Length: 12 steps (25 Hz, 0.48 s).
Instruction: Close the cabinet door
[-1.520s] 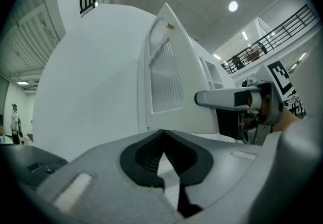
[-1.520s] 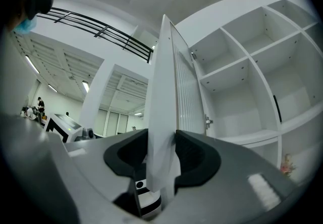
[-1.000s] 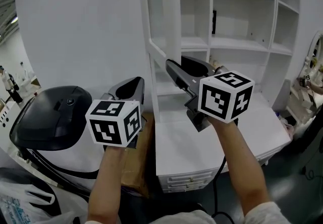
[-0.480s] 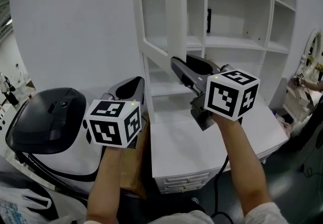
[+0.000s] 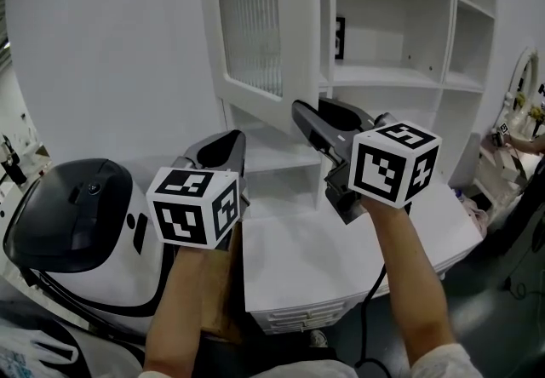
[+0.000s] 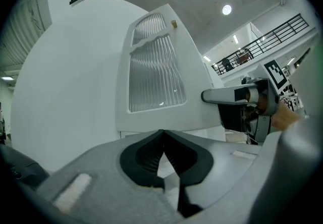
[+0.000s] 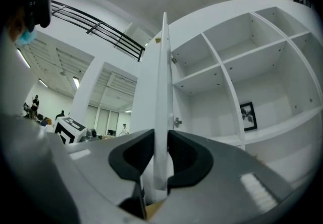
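While right gripper (image 7: pixel 160 142), jaws just closing, pinches cabinet door (image 5: pixel 255 23) edge, thin hold may slip if you swing fast; left gripper (image 6: pixel 162 133) jaws together, empty.

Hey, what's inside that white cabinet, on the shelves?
The shelves that show are bare, except for a small framed picture at the back. The ribbed-glass door covers part of the left column, so that part is unseen.
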Available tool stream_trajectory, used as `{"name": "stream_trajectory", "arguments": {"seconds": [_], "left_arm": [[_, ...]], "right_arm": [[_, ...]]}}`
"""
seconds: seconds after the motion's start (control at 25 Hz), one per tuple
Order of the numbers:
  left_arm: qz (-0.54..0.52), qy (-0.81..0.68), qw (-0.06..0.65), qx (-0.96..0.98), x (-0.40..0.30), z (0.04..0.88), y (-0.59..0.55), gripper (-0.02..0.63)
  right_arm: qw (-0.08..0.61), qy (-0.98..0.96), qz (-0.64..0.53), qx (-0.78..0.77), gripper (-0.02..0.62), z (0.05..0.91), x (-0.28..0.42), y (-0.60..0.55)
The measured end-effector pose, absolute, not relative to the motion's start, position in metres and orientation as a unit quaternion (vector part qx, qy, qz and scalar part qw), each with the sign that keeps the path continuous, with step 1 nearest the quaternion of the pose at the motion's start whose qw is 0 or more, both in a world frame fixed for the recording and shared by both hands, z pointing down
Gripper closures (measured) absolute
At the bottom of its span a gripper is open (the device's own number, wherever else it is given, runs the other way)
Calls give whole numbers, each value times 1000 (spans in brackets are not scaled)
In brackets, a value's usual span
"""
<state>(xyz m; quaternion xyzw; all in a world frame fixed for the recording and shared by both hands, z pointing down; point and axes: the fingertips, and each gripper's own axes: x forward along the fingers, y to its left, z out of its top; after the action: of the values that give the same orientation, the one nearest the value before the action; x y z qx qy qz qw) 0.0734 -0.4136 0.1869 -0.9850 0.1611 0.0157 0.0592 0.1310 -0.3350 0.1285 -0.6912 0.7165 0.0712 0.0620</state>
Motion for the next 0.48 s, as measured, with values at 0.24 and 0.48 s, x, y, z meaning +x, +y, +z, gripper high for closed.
{"name": "stream_trajectory", "arguments": {"seconds": [0.24, 0.48], "left_arm": [[18, 148, 57, -987, 108, 183, -408, 614], [13, 146, 57, -988, 139, 181, -410, 614]], "right_arm": [[62, 723, 65, -685, 518, 129, 159, -334], [69, 727, 53, -681, 518, 127, 192, -335]]}}
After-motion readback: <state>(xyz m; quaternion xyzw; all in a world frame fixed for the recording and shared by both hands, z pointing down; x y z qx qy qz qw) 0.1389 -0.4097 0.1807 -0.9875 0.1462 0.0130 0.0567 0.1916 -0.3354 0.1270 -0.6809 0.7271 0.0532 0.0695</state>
